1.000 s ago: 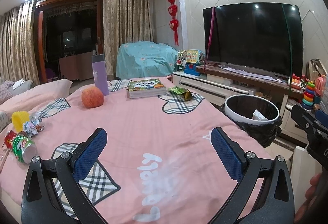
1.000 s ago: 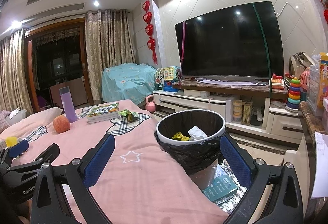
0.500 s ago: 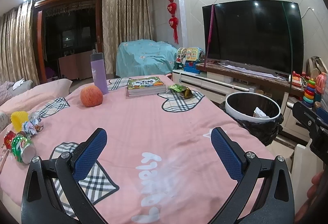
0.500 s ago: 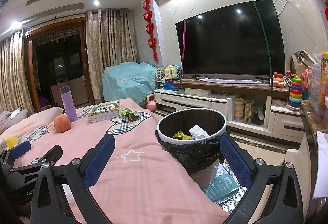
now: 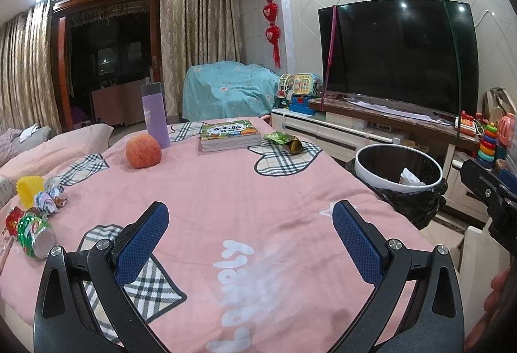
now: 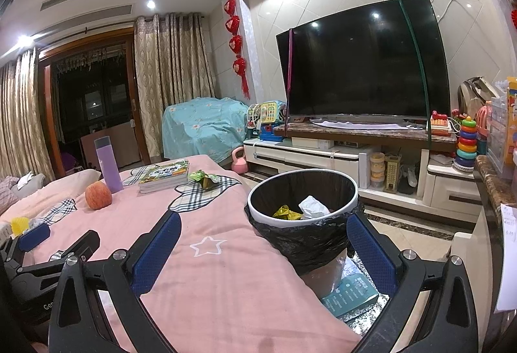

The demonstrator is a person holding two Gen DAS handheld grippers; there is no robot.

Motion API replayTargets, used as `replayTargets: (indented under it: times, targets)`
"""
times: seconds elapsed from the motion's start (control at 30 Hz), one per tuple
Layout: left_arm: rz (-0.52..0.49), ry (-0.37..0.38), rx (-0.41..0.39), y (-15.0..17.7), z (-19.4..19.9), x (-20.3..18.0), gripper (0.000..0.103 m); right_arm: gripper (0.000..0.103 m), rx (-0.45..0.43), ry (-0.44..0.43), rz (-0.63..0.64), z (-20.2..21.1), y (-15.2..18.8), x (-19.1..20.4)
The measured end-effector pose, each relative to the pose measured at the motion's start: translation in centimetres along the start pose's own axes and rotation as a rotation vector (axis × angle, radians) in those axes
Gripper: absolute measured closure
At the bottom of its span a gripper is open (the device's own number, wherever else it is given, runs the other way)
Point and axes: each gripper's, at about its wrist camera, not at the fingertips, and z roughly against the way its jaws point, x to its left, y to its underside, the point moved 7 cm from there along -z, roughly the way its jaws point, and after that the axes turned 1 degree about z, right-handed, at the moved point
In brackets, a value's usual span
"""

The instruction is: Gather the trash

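Both tools empty, jaws spread wide: left gripper (image 5: 247, 225) over the pink cloth (image 5: 226, 191), right gripper (image 6: 265, 235) facing the bin (image 6: 303, 191).

Trash left on the table: crushed can (image 5: 34, 238), foil wrappers (image 5: 48, 201) and yellow cup liner (image 5: 29, 191) at lower left of the left view; green wrapper (image 5: 286, 141) in mid frame, just right of the books (image 5: 230, 136).

Key relation: the can cluster lies left of the left gripper, so that arm is nearer. Can seems to lie on its side, open end toward camera; fisheye edge, not certain.

Bin, black liner, holds white tissue (image 6: 311, 207) and yellow wrapper (image 6: 286, 212); plenty of room.
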Motion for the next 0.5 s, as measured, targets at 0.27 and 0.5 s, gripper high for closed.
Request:
replayTargets:
  times: [0.27,0.5]
  targets:
    - [0.006,0.006,0.006,0.00,-0.44,0.18,0.000,0.000,0.007,0.000,-0.002,-0.26,0.03,0.02]
    - [0.013,0.018,0.012,-0.12,-0.78,0.38,0.000,0.000,0.014,-0.001,0.005,-0.43,0.02,0.51]
